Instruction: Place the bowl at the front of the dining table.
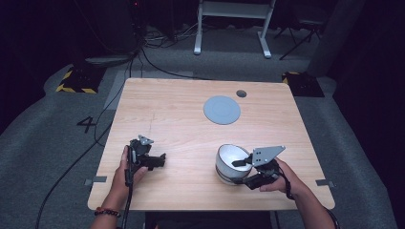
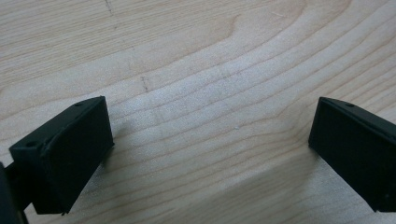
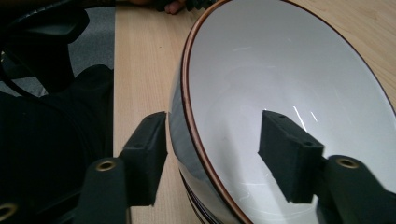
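My right gripper (image 3: 212, 154) straddles the near rim of the white bowl (image 3: 289, 93) at the tabletop's (image 1: 181, 129) front right, jaws apart, not yet pinching; next I judge: clamp the wall, then lift; my left gripper (image 2: 208, 154) rests spread wide, idle.

Worktop (image 1: 181, 129) — light wood with visible grain, square, set on grey carpet (image 1: 43, 138). Grey round disc (image 1: 221, 110) lying flat toward the far side, right of centre. Small dark round spot (image 1: 241, 93) just beyond it, near the far edge. Black cables (image 1: 157, 67) trailing over the floor behind. White frame legs (image 1: 231, 28) at the back. Two yellow-and-black striped pads (image 1: 76, 80) — one off each far corner. Number 4 marked on the carpet (image 1: 86, 124) at left.
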Demonstrator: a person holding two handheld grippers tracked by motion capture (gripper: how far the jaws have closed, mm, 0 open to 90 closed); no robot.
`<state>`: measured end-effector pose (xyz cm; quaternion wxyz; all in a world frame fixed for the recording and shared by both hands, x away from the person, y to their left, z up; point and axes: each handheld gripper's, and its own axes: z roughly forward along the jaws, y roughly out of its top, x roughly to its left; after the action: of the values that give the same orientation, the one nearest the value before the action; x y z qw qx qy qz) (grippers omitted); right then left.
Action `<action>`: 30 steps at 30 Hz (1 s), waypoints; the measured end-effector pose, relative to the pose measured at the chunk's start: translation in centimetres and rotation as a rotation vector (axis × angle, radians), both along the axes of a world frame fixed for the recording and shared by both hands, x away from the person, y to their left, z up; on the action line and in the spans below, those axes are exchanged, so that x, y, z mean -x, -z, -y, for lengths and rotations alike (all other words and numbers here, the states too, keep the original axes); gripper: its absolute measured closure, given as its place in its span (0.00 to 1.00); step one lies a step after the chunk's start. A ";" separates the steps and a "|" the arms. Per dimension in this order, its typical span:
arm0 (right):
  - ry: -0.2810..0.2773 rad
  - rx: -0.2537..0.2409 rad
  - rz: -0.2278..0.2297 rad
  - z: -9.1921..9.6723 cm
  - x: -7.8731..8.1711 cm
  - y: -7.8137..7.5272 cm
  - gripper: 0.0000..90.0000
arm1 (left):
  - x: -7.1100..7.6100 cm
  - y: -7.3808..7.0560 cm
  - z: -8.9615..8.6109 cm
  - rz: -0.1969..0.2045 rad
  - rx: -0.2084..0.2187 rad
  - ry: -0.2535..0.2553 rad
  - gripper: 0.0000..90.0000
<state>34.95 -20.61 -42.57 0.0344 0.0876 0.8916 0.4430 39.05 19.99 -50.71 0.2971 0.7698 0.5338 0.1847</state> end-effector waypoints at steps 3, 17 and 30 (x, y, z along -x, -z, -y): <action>-0.018 0.001 -0.014 0.0 -0.1 -0.1 0.60 | 0.0 0.0 0.0 0.000 0.000 0.000 0.00; -0.103 -0.027 -0.023 -0.6 0.1 -0.6 0.91 | 0.0 0.0 0.0 0.000 0.000 0.000 0.00; -0.106 -0.014 -0.004 -0.6 0.2 -0.9 0.92 | 0.0 0.0 0.0 0.000 0.000 0.000 0.00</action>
<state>34.74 -19.99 -41.70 0.0084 0.0416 0.8918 0.4504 39.05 19.98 -50.71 0.2971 0.7698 0.5338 0.1845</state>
